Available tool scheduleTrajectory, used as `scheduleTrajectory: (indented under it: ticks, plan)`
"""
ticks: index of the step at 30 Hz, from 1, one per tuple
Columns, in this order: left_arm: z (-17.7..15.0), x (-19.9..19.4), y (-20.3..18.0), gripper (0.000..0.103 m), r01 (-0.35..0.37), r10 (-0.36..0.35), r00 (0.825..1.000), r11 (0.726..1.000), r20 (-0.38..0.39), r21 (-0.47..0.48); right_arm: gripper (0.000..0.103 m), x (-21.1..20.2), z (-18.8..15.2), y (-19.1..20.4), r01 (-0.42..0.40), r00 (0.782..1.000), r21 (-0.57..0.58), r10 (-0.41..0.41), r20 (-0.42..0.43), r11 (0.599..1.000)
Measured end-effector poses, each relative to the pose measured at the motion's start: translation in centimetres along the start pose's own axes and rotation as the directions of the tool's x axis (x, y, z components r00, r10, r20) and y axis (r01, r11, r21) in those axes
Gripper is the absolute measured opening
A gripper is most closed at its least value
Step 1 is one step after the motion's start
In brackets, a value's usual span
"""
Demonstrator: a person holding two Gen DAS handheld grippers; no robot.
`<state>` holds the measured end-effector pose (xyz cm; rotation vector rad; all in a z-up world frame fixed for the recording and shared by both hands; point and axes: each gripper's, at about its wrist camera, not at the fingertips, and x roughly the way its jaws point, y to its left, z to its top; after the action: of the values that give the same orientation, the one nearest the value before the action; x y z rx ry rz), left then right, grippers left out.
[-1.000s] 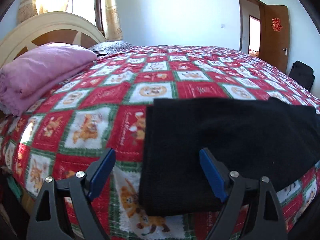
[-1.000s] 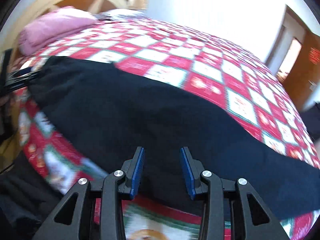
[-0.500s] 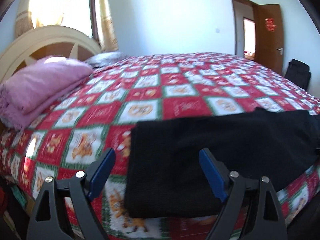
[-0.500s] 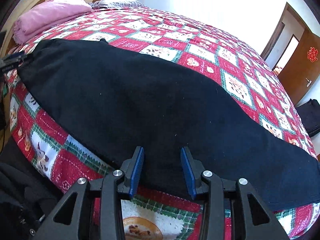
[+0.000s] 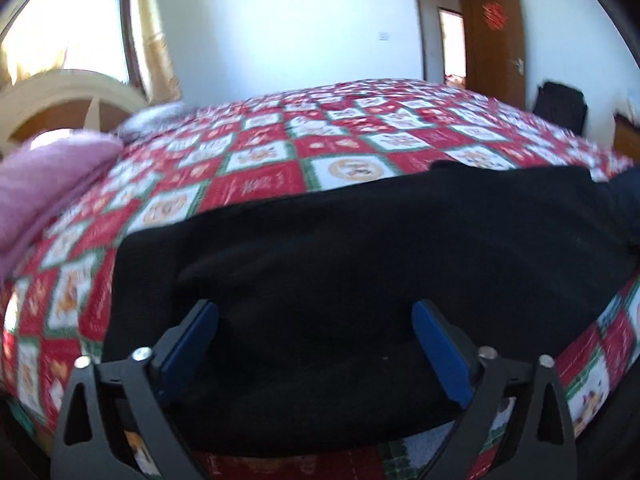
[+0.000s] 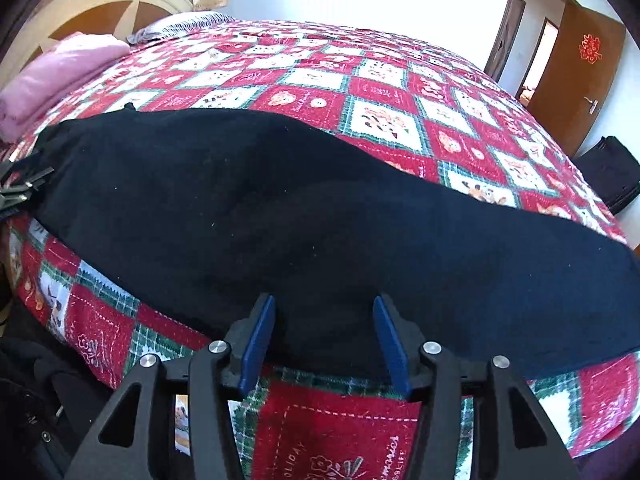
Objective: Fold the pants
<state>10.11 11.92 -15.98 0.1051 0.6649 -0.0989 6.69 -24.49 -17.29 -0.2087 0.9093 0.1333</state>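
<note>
Black pants (image 6: 280,216) lie flat in a long strip along the near edge of the bed, on the red patchwork quilt (image 6: 384,92). My left gripper (image 5: 316,312) hovers over the pants' (image 5: 360,264) left end, its jaws opening very wide, blue pads apart and pressing on nothing. My right gripper (image 6: 324,304) sits over the near edge of the pants at mid-length, jaws opening, with the black fabric seen between the pads but not pinched. The left gripper's dark fingers (image 6: 16,192) show at the left rim of the right wrist view.
A folded pink blanket (image 6: 60,76) and a cream headboard (image 6: 104,4) are at the far left. A brown door (image 6: 576,60) and a black bag (image 6: 612,172) stand past the bed's right side. Dark clothing (image 6: 28,400) lies below the bed edge.
Both grippers' jaws have spread wider. The left view has swung so its gripper now sits fully over the black fabric. The right gripper has shifted along the pants' near edge.
</note>
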Motion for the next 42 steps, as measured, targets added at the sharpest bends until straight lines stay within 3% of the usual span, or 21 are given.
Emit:
scheduleTrajectory:
  ticks: [3,7,13,21,26,29,34,42]
  plan:
    - [0.2,-0.5,0.5,0.102,-0.003,0.003,1.0,1.0,-0.003,-0.017,0.054,-0.1,-0.1,0.1,0.004,1.0,-0.021,-0.004,0.01,1.0]
    - [1.3,-2.0,0.2,0.102,-0.024,0.024,0.999,0.999,0.03,-0.025,0.054,-1.0,0.4,-1.6,-0.052,0.999,0.039,0.052,0.012,0.998]
    - [3.5,-2.8,-2.0,0.102,0.017,-0.017,0.997,1.0,0.079,-0.005,0.054,-3.0,1.0,-5.6,0.095,0.994,0.083,-0.099,0.053,0.992]
    - [4.4,-1.4,-5.7,0.102,0.068,-0.069,0.995,0.998,0.066,0.015,0.054,-5.4,0.7,-14.0,0.286,0.947,0.207,-0.309,0.085,0.935]
    - [3.5,-0.1,-7.9,0.102,0.054,-0.055,0.998,0.996,0.02,0.068,0.054,-6.4,-0.4,-19.3,0.332,0.927,0.291,-0.368,0.075,0.897]
    - [2.6,0.9,-8.4,0.102,0.044,-0.042,0.999,0.995,-0.021,0.087,0.054,-6.6,-1.5,-22.4,0.335,0.925,0.364,-0.377,0.048,0.869]
    - [2.5,0.5,-7.4,0.103,0.06,-0.06,0.998,0.998,-0.018,0.023,0.054,-7.0,-2.7,-25.2,0.302,0.934,0.416,-0.354,0.05,0.858]
    - [3.0,-0.2,-5.6,0.103,0.019,-0.019,1.0,1.0,0.003,-0.013,0.054,-10.0,-4.1,-29.5,0.081,0.969,0.619,-0.206,0.134,0.781]
